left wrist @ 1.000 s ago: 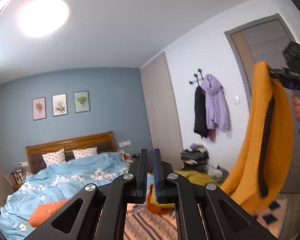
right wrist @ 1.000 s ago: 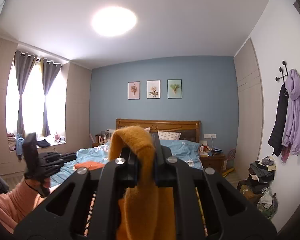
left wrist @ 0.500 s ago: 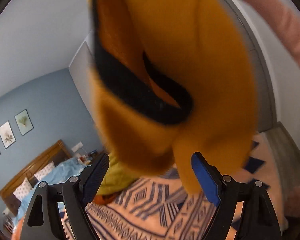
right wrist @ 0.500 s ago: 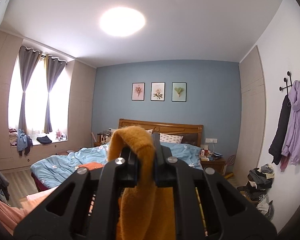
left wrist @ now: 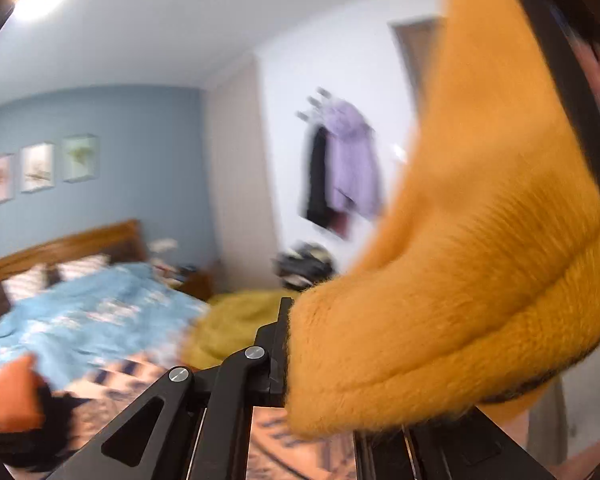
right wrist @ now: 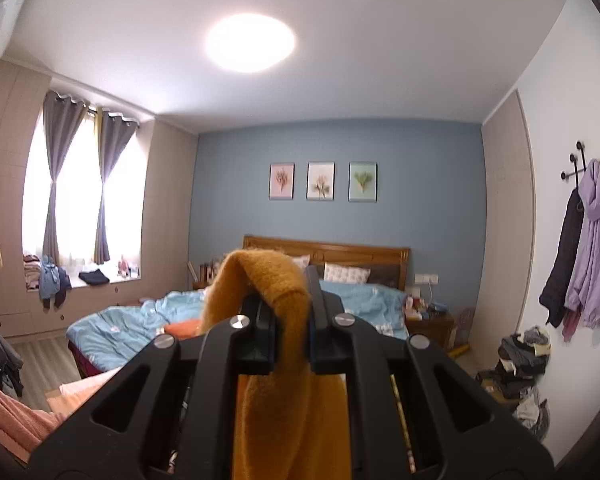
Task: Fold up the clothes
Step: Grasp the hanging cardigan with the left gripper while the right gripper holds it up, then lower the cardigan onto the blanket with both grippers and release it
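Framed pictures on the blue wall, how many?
3, in a row above the wooden headboard: pink picture left, pale floral picture middle, green picture right. None look hidden.

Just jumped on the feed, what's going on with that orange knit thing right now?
A person holds an orange sweater up in the air with both handheld grippers. The right gripper is clamped on a fold of it. The left gripper has closed on a lower part, the knit bunched over its fingers. No fold is made yet; the bed lies beyond.
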Action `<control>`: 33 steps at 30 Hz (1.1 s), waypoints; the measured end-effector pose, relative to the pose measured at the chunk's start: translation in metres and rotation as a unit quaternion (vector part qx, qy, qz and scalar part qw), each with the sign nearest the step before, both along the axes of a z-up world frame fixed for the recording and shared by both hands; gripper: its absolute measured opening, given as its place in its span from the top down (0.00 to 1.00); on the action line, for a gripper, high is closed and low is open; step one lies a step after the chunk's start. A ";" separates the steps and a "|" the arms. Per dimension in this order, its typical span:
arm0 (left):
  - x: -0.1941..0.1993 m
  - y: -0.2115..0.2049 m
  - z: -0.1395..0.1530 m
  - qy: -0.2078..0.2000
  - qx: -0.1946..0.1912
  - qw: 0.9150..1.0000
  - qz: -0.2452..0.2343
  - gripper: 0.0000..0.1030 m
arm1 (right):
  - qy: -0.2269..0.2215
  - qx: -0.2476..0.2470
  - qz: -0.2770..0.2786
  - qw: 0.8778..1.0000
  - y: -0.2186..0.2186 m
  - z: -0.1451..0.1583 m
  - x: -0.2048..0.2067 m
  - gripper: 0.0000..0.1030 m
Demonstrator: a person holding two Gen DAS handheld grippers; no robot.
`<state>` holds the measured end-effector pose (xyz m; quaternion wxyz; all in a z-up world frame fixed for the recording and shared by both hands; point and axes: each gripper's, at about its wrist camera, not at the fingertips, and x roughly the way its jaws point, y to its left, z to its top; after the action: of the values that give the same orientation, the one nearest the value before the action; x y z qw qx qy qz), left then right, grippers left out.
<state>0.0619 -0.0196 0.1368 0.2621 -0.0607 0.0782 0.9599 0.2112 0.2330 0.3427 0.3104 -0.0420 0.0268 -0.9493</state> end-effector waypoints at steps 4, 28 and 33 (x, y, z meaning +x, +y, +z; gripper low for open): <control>0.050 -0.062 0.057 0.057 0.011 0.995 0.075 0.95 | 0.018 -0.016 0.006 1.000 0.010 0.003 0.017 0.88; 0.035 -0.136 0.026 -0.138 -0.185 0.910 0.343 0.93 | -0.228 0.031 0.071 0.971 -0.080 -0.145 -0.175 0.87; -0.042 -0.158 -0.064 -0.245 -0.197 0.884 0.347 0.93 | -0.339 0.072 0.046 0.937 -0.122 -0.235 -0.269 0.87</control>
<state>0.0195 -0.1775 0.0725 -0.0944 -0.3676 0.1725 0.9089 -0.0579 0.1107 0.1073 0.3463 0.3041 -0.0136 -0.8874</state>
